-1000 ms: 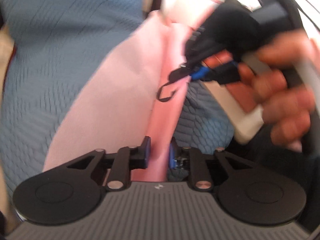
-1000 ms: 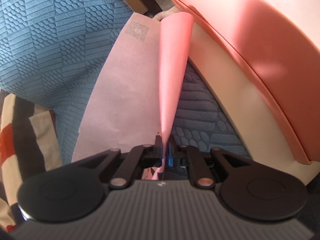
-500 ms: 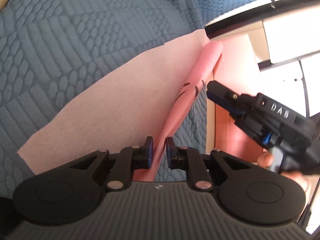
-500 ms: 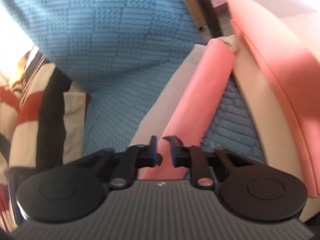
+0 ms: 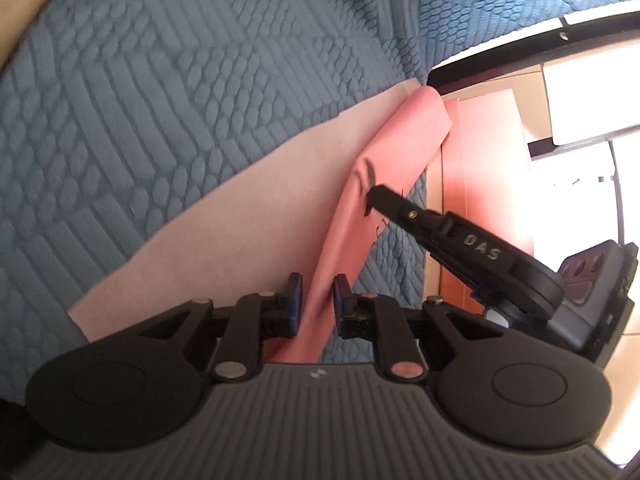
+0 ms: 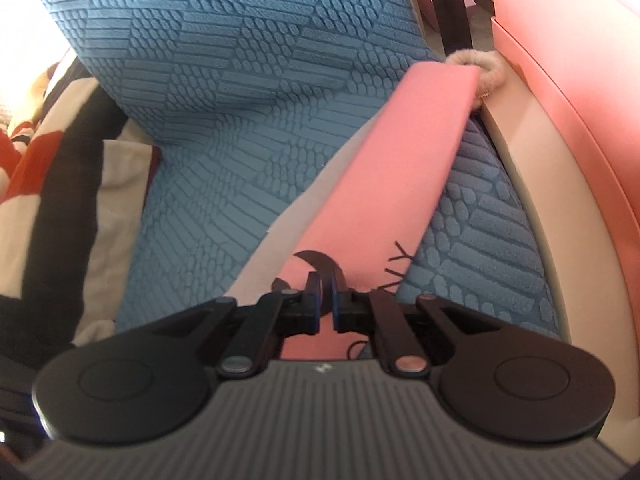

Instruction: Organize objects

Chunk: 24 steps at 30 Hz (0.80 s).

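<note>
Left hand-held gripper (image 5: 316, 304) clamped on pink bag (image 5: 384, 168), folded over blue cushion (image 5: 180, 100). Right hand-held gripper (image 6: 326, 308) ahead, repositioned mid-fold, now pinched shut on bag's crease. Fold apparently nearing completion.

Pink paper sheet (image 5: 248, 216), pale matte underside up, spread flat over blue textured fabric. One long edge curled over into a rosier pink fold (image 5: 376, 184), running from 6 o'clock toward 1 o'clock in the left wrist view, raised off the fabric. Black printed marks partway along the fold. Seen from the right wrist as a broad pink band (image 6: 404, 168) stretching from 6 o'clock to 1 o'clock, far end squared off, black lettering near the close end.
</note>
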Tool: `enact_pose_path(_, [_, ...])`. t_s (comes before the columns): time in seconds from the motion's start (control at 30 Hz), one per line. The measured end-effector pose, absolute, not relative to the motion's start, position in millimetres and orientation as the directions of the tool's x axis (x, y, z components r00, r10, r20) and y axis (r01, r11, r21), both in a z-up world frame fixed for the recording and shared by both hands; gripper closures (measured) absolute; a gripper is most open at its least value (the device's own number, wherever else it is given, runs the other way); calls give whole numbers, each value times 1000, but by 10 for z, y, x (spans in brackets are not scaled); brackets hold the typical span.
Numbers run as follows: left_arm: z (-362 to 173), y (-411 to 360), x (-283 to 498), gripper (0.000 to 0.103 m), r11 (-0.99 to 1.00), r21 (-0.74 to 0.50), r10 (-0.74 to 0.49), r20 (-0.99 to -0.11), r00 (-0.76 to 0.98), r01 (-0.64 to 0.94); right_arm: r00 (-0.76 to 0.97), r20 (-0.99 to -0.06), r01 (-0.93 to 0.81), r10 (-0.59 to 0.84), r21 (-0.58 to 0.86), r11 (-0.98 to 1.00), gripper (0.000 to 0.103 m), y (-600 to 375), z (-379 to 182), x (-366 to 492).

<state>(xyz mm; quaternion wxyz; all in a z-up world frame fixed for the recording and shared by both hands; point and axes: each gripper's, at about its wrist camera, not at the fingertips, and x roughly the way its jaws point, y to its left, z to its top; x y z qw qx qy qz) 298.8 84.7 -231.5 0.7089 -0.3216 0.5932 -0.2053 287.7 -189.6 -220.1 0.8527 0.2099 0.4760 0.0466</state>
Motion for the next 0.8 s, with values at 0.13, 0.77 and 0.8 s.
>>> enact_pose_path(0.13, [-2057, 854, 2935, 85, 766, -642, -610, -740, 283, -31, 543, -791, 112, 281, 400, 910, 98, -1883, -2256, 2875])
enact_pose_path(0.77, [-1990, 244, 2817, 86, 870, -489, -469, -782, 411, 60, 544, -767, 139, 341, 483, 865, 102, -2009, -2315, 2862])
enact_pose_path(0.8, [-2015, 212, 2833, 86, 882, -466, -449, -789, 419, 68, 544, -766, 139, 342, 485, 864, 102, -2013, -2312, 2868])
